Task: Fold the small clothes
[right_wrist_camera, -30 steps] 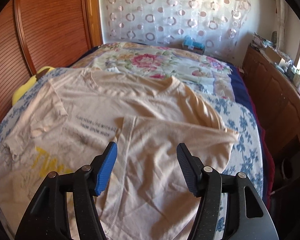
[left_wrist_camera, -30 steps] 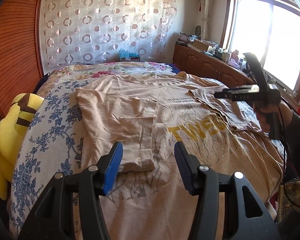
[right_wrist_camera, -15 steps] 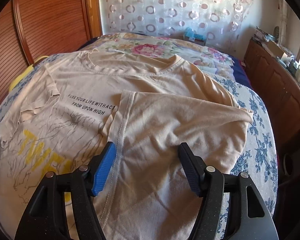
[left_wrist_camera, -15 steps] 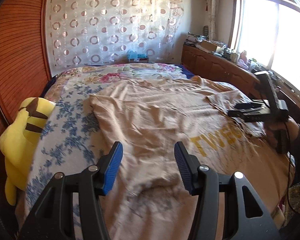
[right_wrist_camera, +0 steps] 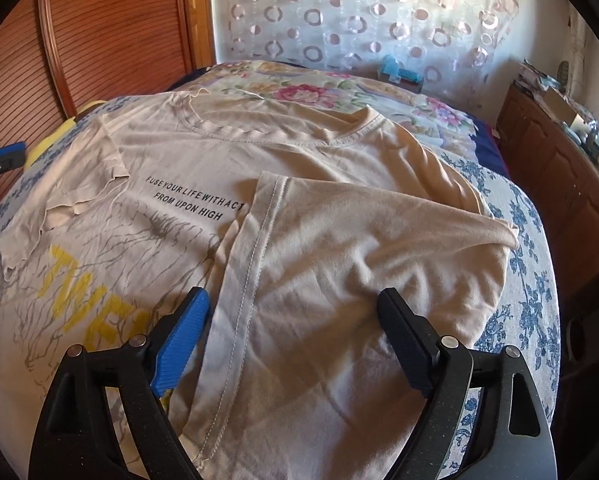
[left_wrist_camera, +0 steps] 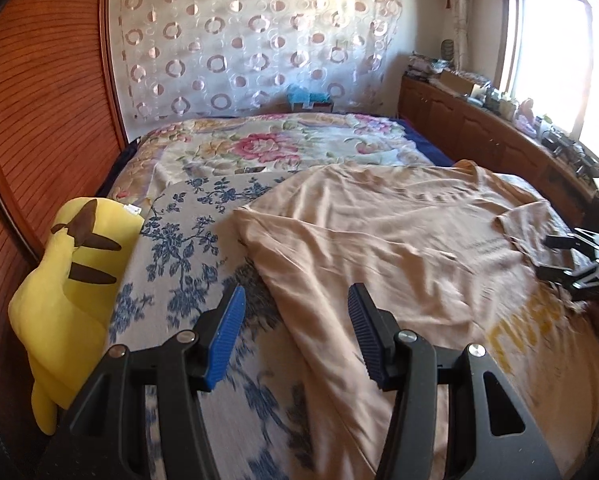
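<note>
The beige T-shirt (right_wrist_camera: 203, 168) lies flat on the floral bedspread (left_wrist_camera: 187, 240), its right side folded inward. The right gripper (right_wrist_camera: 293, 312) hovers over that folded panel; its jaws have just been opening and now stand wide, gripping nothing. The left gripper (left_wrist_camera: 295, 316) stands apart and empty above the shirt's edge, with a yellow plush toy (left_wrist_camera: 75, 280) to its left.
</note>
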